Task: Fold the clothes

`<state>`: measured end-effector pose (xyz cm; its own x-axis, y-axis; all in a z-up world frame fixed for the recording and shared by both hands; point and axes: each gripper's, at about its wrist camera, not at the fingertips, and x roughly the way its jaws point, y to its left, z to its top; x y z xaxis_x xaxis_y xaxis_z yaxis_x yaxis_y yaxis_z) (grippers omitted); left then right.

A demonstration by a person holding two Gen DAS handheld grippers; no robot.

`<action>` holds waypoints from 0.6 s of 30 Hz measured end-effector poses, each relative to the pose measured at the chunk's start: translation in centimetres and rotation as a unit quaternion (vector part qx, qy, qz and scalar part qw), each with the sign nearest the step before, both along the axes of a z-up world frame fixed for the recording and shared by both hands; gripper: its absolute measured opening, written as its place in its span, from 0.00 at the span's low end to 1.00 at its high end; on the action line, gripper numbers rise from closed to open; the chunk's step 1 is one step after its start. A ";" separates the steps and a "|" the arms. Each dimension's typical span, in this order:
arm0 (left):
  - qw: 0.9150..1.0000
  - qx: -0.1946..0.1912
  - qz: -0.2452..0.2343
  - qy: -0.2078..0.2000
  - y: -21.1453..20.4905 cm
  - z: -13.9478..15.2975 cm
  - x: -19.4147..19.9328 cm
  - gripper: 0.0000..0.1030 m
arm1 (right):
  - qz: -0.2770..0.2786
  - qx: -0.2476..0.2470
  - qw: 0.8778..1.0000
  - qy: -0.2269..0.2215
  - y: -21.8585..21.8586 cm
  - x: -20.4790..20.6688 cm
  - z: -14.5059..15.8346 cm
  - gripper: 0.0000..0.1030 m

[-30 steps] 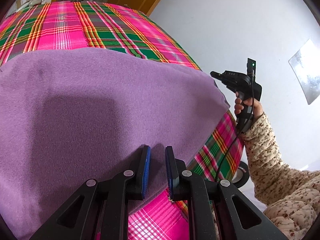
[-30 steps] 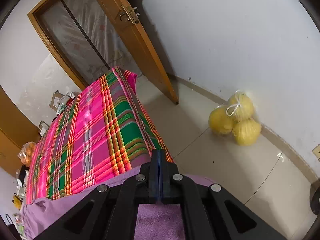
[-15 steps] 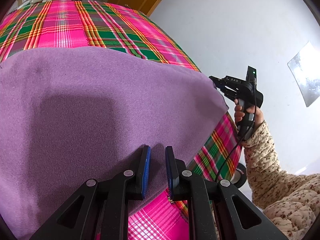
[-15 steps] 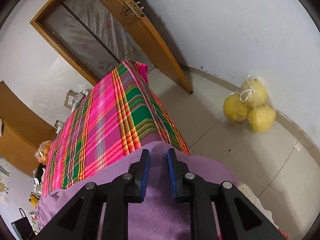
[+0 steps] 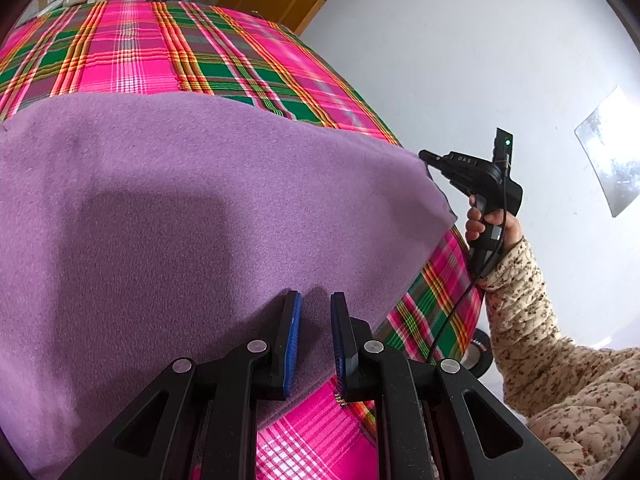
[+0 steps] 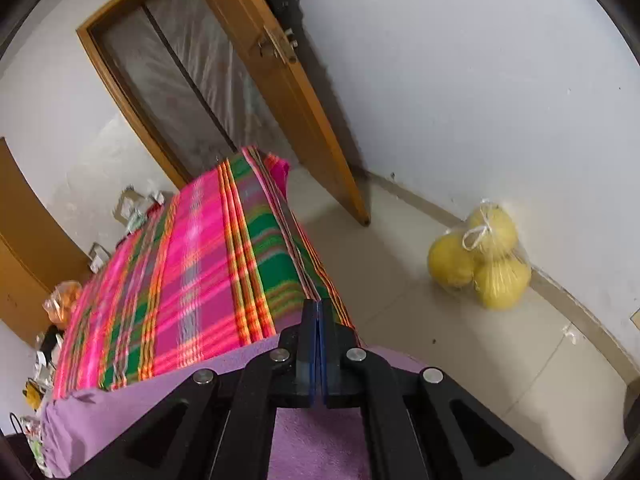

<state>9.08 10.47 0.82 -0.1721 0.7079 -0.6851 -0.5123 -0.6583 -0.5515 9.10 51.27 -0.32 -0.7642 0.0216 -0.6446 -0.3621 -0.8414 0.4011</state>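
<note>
Right gripper [image 6: 317, 320] clamping purple cloth [image 5: 200, 200] corner, plaid bed [image 5: 160, 52]

The right tongs [image 6: 319, 344] stand with their blue pads pressed together, having just closed, and the purple cloth [image 6: 316, 444] runs up under them, though whether its edge sits between the pads cannot be told. The cloth lies over the near end of a bed [image 6: 192, 272] covered in a pink and green plaid sheet. Beyond the bed's far end a wooden door [image 6: 296, 92] stands open against the white wall. Right of the bed, on the tiled floor [image 6: 400, 280] by the wall, sits a tied clear bag of yellow fruit [image 6: 480, 260]. Left of the bed, small clutter is too blurred to name.
</note>
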 end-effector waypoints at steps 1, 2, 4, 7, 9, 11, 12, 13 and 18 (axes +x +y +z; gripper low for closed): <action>1.000 0.000 0.000 0.000 0.0 0.0 0.0 0.15 | -0.004 0.001 1.000 0.002 0.0 0.1 0.0 0.01; 1.000 0.000 0.000 0.000 0.0 0.0 0.0 0.15 | -0.006 0.002 1.000 0.002 0.0 0.0 0.0 0.01; 1.000 0.001 0.000 -0.001 -0.1 0.0 0.0 0.15 | 0.004 0.001 1.000 -0.011 0.0 -0.7 -0.4 0.01; 1.000 0.002 0.000 -0.002 -0.2 -0.1 0.0 0.15 | 0.007 -0.022 0.999 -0.049 0.3 -1.8 -1.7 0.01; 1.000 0.002 0.000 -0.001 -0.4 0.0 0.1 0.15 | -0.003 -0.025 0.998 -0.053 0.6 -1.9 -1.9 0.02; 1.000 0.003 0.001 -0.001 -0.4 0.0 0.2 0.15 | -0.016 -0.014 0.997 -0.071 0.7 -1.8 -2.1 0.04; 1.000 0.003 0.002 -0.001 -0.4 0.1 0.2 0.15 | -0.020 -0.013 0.997 -0.077 0.8 -1.8 -2.2 0.04; 1.000 0.003 0.002 -0.001 -0.5 0.1 0.3 0.15 | -0.023 -0.010 0.996 -0.081 0.7 -1.6 -2.3 0.06; 1.000 -0.001 0.001 0.002 -0.4 0.2 0.5 0.15 | 0.002 0.060 0.996 -0.071 -2.4 0.0 -0.7 0.35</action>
